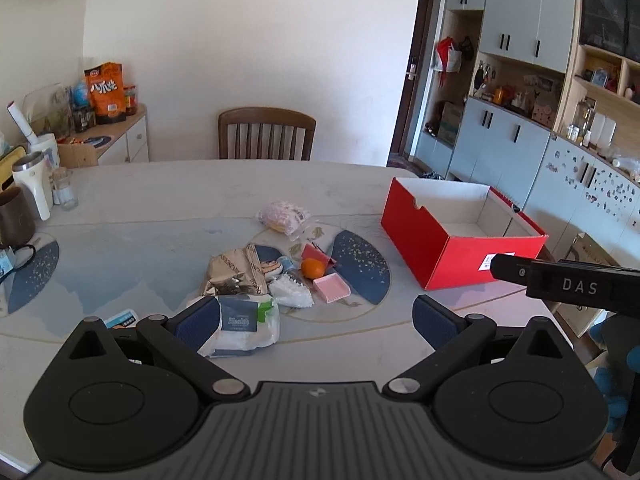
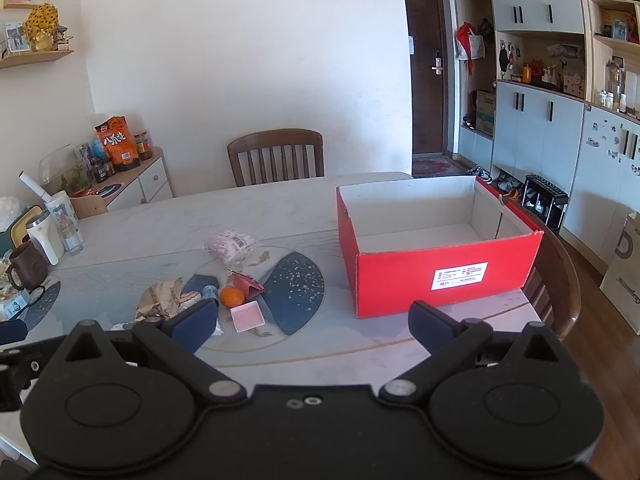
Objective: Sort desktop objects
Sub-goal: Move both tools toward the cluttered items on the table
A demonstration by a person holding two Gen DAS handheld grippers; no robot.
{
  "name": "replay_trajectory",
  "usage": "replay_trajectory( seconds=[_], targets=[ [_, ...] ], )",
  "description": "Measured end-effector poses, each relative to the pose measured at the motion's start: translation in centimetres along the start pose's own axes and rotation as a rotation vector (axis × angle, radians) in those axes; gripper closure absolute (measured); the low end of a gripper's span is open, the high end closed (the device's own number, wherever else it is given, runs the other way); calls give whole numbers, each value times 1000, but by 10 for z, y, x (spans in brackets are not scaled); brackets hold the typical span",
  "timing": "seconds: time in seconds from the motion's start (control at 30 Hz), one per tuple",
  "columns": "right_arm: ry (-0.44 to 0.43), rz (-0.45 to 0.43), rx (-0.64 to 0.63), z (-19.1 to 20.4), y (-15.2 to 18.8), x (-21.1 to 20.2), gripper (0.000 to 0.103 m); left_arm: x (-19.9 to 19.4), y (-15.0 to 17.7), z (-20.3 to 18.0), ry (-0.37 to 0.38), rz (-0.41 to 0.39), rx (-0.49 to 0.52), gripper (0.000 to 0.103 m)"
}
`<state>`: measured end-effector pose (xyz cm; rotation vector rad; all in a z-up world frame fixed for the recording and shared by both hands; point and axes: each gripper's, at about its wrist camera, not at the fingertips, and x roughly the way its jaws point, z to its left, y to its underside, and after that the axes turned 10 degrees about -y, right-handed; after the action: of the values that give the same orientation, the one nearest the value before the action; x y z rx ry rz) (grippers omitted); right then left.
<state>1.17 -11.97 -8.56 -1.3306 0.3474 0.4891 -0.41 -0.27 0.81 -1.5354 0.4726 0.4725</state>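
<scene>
Right now both grippers hang above the near edge of the table (image 1: 168, 184), tilted down, nothing between the fingers. Left gripper (image 1: 316, 322): jaws spread wide, empty. Right gripper (image 2: 312, 326): same, wide apart & empty; in the left view its black body pokes in from the right edge, in front of the box corner.

Clutter sits mid-table, well left of the red box (image 2: 440, 276). Box is open-topped, white inside, nothing seen in it, white label on its near wall.

In the pile: orange (image 1: 313, 268) at centre, pink tray (image 1: 331, 288) just beside it on the near side, red folded card (image 1: 316, 255) touching it from behind. Crumpled brown bag (image 1: 234, 272) to the left. White crinkly wrapper (image 1: 291, 291) between bag & tray. Wipes pack (image 1: 240, 326) nearest the left gripper, partly behind its left finger. Pink-white snack pack (image 1: 284, 216) lies apart, farther back.

Far left of table: mugs, flask, small jar. Chair (image 2: 276, 156) behind the table, against the wall.
</scene>
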Motion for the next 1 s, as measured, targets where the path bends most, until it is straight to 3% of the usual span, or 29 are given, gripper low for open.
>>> replay_trajectory(
  seconds=[0.47,0.67,1.0],
  targets=[
    [-13,2,-5,-4,-1,3,1,-1,0,-11,-19,-30,37,0],
    [-39,-3,-35,-7,-2,2,1,2,-2,-4,-43,-37,-1,0],
    [-106,-22,-106,-10,-5,1,1,9,15,15,-164,-49,-15,0]
  ],
)
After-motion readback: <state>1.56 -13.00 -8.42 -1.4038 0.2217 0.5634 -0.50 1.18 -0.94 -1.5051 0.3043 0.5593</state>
